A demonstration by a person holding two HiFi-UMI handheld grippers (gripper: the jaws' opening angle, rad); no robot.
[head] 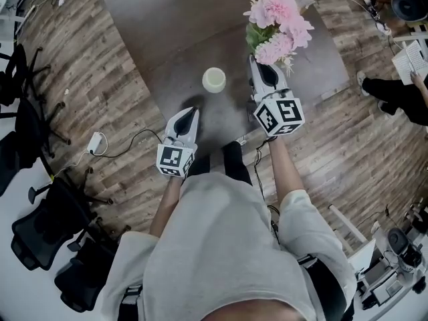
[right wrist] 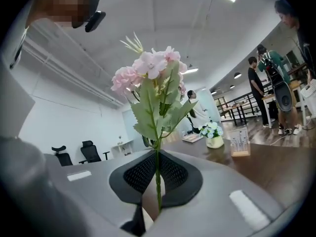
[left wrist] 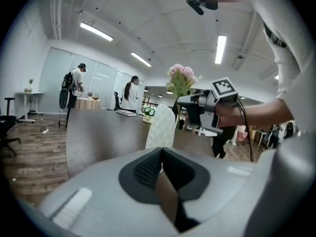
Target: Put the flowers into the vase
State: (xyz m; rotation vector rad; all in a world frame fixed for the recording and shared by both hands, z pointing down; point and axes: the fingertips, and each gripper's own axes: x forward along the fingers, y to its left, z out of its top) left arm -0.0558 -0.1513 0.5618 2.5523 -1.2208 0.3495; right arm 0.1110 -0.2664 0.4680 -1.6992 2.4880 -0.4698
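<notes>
A white ribbed vase [head: 214, 79] stands on the dark table [head: 167, 25]. My right gripper [head: 258, 60] is to the right of the vase and shut on the green stem of a bunch of pink flowers [head: 279, 25]. In the right gripper view the stem [right wrist: 158, 177] runs up between the shut pads to the leaves and blooms [right wrist: 153, 78]. My left gripper [head: 191, 110] hovers near the table's front edge, below and left of the vase, shut with nothing in it. In the left gripper view the vase [left wrist: 160, 127] stands just beyond the jaws, with the flowers [left wrist: 180, 78] and right gripper [left wrist: 202, 107] behind.
Black office chairs [head: 40, 226] stand on the wooden floor at left, near a white adapter with cable [head: 95, 142]. A seated person [head: 394, 89] is at far right. A small flower pot [right wrist: 214, 132] and a card stand [right wrist: 239, 141] sit further along the table.
</notes>
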